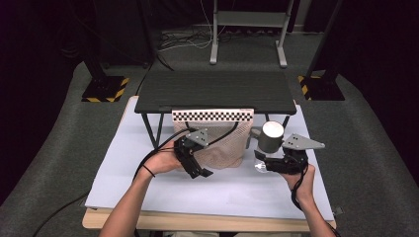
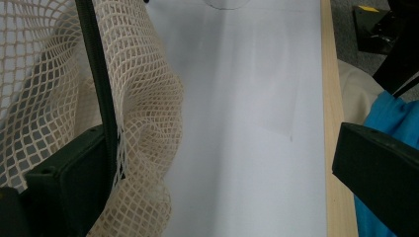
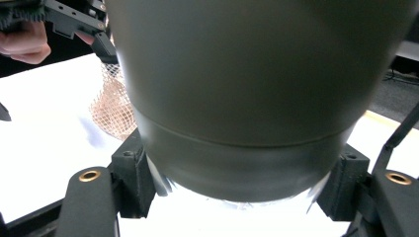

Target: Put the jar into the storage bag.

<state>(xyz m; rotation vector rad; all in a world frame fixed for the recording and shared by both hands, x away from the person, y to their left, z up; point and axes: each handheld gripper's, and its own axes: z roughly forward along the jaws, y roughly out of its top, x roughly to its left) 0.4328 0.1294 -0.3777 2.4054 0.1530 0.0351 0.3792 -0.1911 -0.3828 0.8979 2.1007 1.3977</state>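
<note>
A dark slatted rack [image 1: 212, 91] stands on thin legs at the far side of the white-covered worktop [image 1: 163, 190], and a checkered strip [image 1: 212, 115] hangs along its front edge just above the mesh bag [image 1: 225, 143]. The bag droops in front of the rack legs, between the two grippers. The left gripper [image 1: 193, 160] is at the bag's left edge; in the left gripper view its fingers [image 2: 74, 182] stand wide apart, one of them against the dark zipper band and cream netting [image 2: 148, 123], and whether it pinches the cloth is hard to tell. The right gripper [image 1: 284, 160] has its fingers [image 3: 131, 180] clamped on the lower, clear part of a bottle [image 1: 271, 137], close beside the bag's right edge. The bottle stands about upright, with a grey metallic upper body and a pale flat top; it looms large and blurred in the right gripper view.
</note>
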